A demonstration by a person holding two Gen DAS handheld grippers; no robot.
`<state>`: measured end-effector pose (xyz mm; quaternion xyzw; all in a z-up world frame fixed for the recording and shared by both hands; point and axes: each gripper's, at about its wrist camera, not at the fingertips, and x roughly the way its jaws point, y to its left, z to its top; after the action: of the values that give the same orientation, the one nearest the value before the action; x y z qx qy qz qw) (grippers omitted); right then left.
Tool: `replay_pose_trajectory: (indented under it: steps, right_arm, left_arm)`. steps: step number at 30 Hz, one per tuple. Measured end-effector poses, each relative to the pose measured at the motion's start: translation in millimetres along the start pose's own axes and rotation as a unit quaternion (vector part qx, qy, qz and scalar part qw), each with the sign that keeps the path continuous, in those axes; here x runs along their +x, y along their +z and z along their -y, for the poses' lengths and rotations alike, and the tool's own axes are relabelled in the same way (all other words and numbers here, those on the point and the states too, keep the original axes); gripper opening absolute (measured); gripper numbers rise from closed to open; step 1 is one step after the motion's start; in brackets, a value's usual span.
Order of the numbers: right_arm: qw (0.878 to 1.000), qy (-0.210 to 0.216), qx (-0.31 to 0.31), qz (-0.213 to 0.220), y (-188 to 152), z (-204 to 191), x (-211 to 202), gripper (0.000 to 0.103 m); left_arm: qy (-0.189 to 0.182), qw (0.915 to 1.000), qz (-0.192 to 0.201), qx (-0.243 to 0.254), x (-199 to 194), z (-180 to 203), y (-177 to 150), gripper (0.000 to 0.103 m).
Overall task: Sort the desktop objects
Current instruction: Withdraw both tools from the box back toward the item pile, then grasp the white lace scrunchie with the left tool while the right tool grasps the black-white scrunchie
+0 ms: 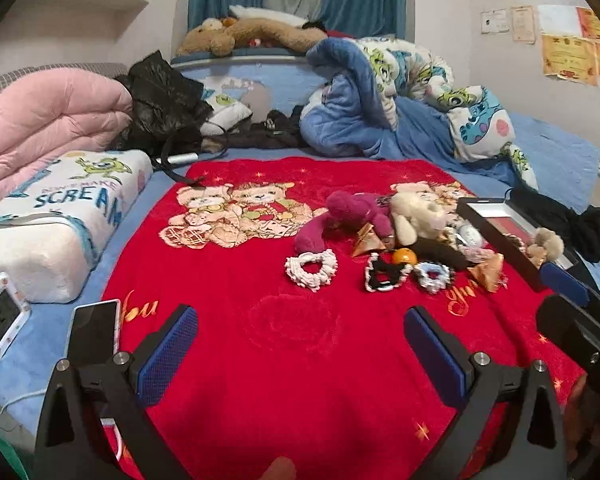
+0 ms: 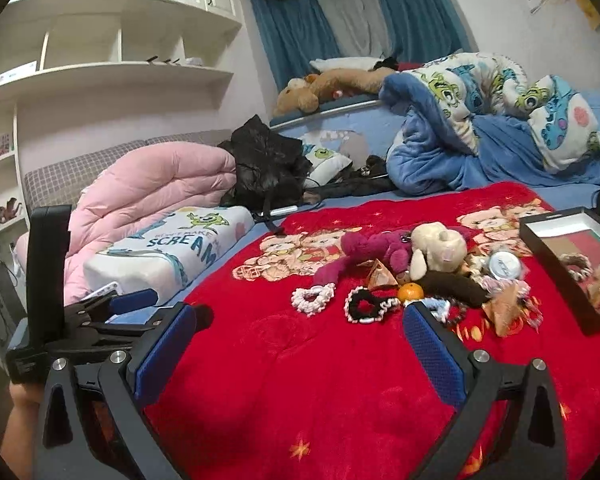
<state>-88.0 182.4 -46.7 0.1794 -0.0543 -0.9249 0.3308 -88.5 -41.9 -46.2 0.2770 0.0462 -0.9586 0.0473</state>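
Clearly — pillow [image 1: 60, 216] reads "SCREAM" | blanket [image 1: 300, 360] — "You" | both jaws apart

Beneath my left gripper [image 1: 300, 354], whose pads are rough blue mesh, lies a plush red fleece blanket [image 1: 300, 340]; ahead, knitted yarn scrunchies [image 1: 311, 269] and fuzzy plush toys [image 1: 414, 210].

A bed [image 1: 560, 152] covered by a blue sheet is set against pale walls [image 2: 500, 12]. Blue curtains [image 2: 292, 36] are drawn over the window recess. White shelves [image 2: 112, 72] are mounted along one wall; certificates [image 1: 568, 56] are pinned on another.
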Motion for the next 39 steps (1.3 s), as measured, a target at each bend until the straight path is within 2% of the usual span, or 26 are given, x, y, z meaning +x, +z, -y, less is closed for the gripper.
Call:
replay_pose_trajectory:
  steps: [8,16,22,25,29,32,35,39]
  right_arm:
    - [0.998,0.026,0.053,-0.034,12,34,72,0.103]
    - [0.991,0.039,0.080,-0.102,6,58,135,0.097]
    - [0.988,0.015,0.079,-0.132,-5,71,164,0.097]
    - [0.985,0.004,0.078,-0.153,-11,78,178,0.096]
    - [0.981,0.003,0.088,-0.170,-13,87,195,0.095]
    - [0.977,0.008,0.091,-0.192,-11,92,211,0.087]
    - [0.974,0.013,0.087,-0.208,-8,97,225,0.073]
    - [0.971,0.004,0.087,-0.223,-14,98,231,0.063]
  left_arm:
    - [0.003,0.9993,-0.036,0.007,79,-7,18,0.103]
    - [0.009,0.9979,-0.064,0.006,141,-21,24,0.103]
    - [0.017,0.9960,-0.087,0.014,186,-27,26,0.103]
    - [0.009,0.9944,-0.104,0.010,207,-29,29,0.103]
    - [0.016,0.9914,-0.129,0.018,230,-30,31,0.103]
    - [0.018,0.9855,-0.169,-0.002,247,-39,22,0.103]
    - [0.025,0.9856,-0.167,0.002,248,-36,21,0.103]
    - [0.044,0.9836,-0.174,0.019,252,-29,18,0.103]
